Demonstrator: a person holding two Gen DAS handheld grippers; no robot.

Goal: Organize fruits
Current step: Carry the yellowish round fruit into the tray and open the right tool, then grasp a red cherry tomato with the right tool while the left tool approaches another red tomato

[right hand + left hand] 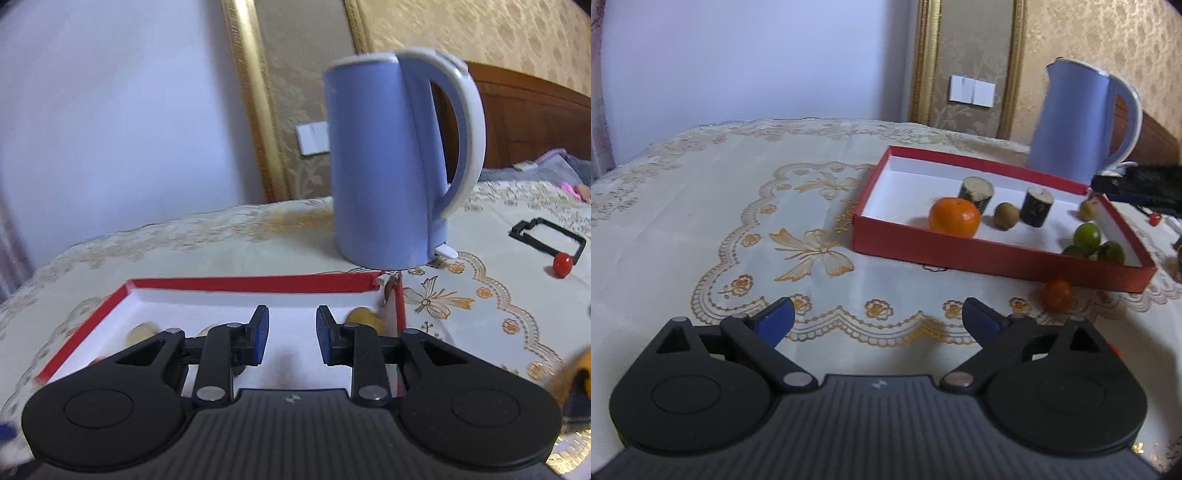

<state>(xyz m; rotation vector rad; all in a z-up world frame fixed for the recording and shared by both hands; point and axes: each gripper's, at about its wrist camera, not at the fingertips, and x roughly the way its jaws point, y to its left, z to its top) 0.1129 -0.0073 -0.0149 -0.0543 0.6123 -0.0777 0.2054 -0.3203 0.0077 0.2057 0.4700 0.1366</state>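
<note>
Nearest, your left gripper hangs wide open and empty over the table. Ahead and right of it, just outside the red box, sits a small red-orange fruit, closer to this hand, round, no long axis. Farther on, the orange lies inside the box. Your right gripper, over the box interior, holds nothing, its fingers narrowly apart.
</note>
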